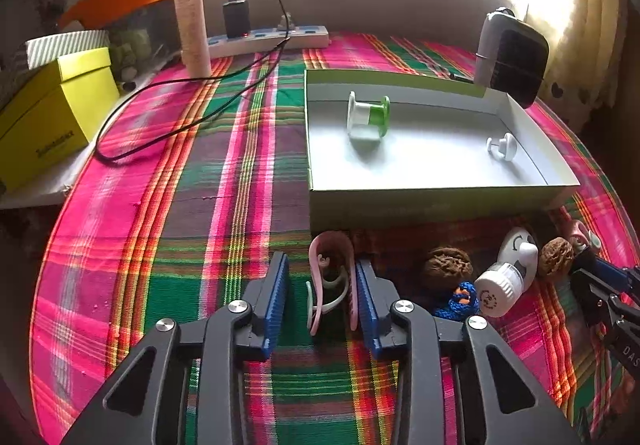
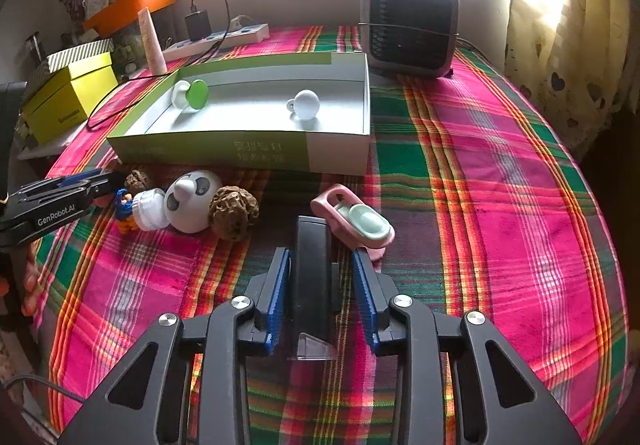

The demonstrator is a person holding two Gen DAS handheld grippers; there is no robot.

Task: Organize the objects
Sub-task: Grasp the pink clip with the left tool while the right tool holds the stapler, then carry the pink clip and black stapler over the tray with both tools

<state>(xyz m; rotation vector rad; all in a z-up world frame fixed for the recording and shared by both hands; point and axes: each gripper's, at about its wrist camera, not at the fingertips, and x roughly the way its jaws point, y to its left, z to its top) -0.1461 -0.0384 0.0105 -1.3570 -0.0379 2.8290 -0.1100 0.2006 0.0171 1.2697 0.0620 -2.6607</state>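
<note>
Walnuts (image 2: 234, 211) and panda toy (image 2: 192, 201) crowd box wall (image 2: 208, 153).

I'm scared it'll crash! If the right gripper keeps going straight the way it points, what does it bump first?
Probably the black bar already lying between the right gripper's fingers; beyond it, the tablecloth, though depth is hard to judge.
</note>
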